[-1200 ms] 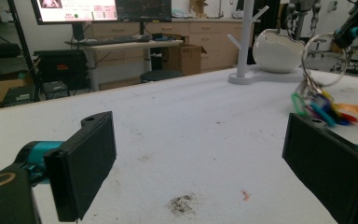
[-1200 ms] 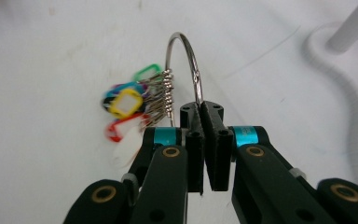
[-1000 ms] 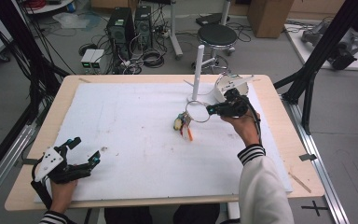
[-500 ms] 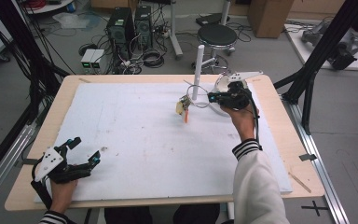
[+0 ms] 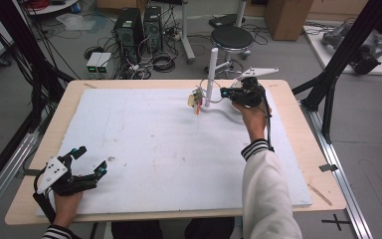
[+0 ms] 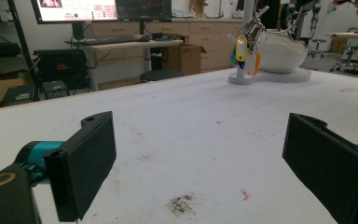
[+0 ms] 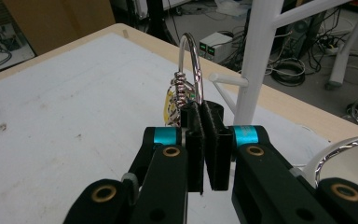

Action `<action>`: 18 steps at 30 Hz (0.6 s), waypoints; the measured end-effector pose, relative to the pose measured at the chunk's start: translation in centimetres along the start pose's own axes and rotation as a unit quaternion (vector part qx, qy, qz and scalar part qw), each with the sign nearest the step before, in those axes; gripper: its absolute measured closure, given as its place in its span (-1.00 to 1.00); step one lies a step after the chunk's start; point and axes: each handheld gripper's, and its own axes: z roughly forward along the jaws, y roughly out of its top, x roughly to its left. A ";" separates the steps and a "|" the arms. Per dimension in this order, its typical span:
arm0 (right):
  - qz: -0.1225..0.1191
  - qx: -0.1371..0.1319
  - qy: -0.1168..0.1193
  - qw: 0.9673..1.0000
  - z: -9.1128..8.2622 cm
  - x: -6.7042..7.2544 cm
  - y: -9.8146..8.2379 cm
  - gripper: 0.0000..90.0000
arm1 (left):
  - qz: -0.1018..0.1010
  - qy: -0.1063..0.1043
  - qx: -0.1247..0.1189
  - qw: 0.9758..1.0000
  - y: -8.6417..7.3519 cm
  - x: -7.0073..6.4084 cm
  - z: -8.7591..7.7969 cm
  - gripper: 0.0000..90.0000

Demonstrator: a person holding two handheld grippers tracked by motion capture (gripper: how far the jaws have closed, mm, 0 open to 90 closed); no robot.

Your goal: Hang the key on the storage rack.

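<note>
A silver key ring (image 7: 190, 59) with several keys and yellow and orange tags (image 5: 195, 99) hangs in the air, with my right gripper (image 5: 225, 92) shut on the ring. It is held right beside the upright post of a white stand (image 5: 211, 69), close to a short side peg (image 7: 228, 79). In the right gripper view my right gripper (image 7: 201, 112) pinches the ring's lower end, and the keys (image 7: 171, 105) dangle behind the jaws. My left gripper (image 5: 88, 160) rests open at the near left corner. Seen along my left gripper (image 6: 200, 172), the key bunch (image 6: 244, 44) hangs far off by the post.
The stand's flat white base (image 5: 229, 113) lies at the far right of the white foam sheet (image 5: 144, 144) covering the wooden table (image 5: 303, 129). A white bowl (image 6: 282, 51) sits on that base. A dirt smudge (image 6: 182, 203) marks the sheet near my left gripper.
My right gripper has carried the key ring away from the person and up to the stand's post. The left gripper has stayed where it was, open.
</note>
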 end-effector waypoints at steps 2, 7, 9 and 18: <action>0.001 0.002 -0.004 1.000 0.2 -0.2 -0.1 0.97 | 0.000 0.000 0.000 1.000 0.0 0.0 0.0 -0.78; 0.013 0.006 -0.012 1.000 1.0 -0.7 -0.4 0.97 | -0.001 0.000 0.000 1.000 0.0 0.0 0.0 -0.78; 0.019 0.003 -0.015 1.000 1.3 -0.9 -0.5 0.97 | 0.000 0.000 0.000 1.000 0.0 0.0 0.0 -0.78; 0.033 0.011 -0.022 0.999 2.5 -1.5 -1.1 0.96 | 0.000 0.000 0.000 1.000 0.0 0.0 0.0 -0.78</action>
